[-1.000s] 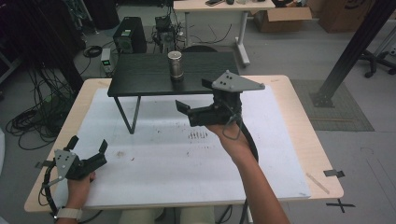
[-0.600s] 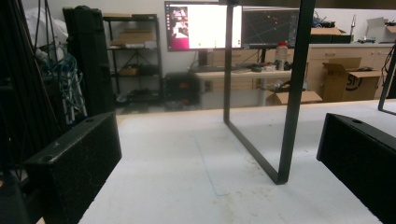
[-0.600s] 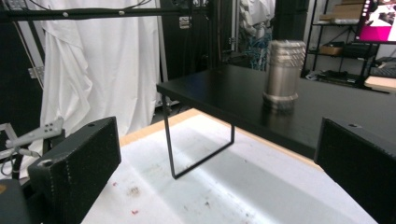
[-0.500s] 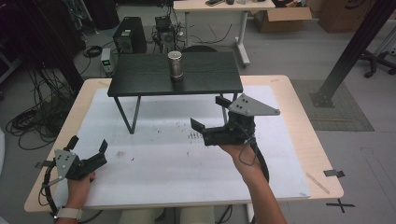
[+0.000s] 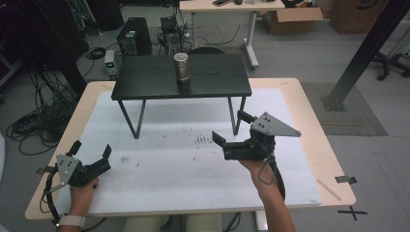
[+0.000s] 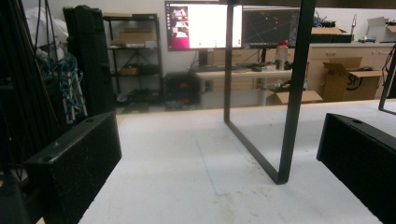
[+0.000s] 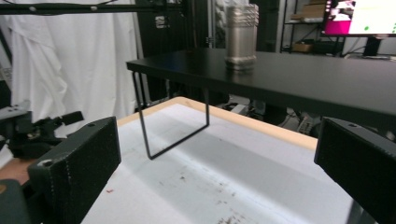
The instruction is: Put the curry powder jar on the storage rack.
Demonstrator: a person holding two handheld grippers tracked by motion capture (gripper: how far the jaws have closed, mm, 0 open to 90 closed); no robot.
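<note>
Right gripper (image 5: 226,136) jaws apart, empty, above my tabletop (image 5: 183,145), near the black stand (image 5: 212,82) with metal cylinder (image 5: 181,66); left gripper (image 5: 92,154) apart too.

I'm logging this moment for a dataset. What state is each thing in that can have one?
Left tool: open, empty, low over the white mat.
Right tool: open, empty, held above the mat, pointing left.
Metal canister: upright, lid on, standing on the black shelf, untouched.
Black shelf: standing level on its legs on the mat.
</note>
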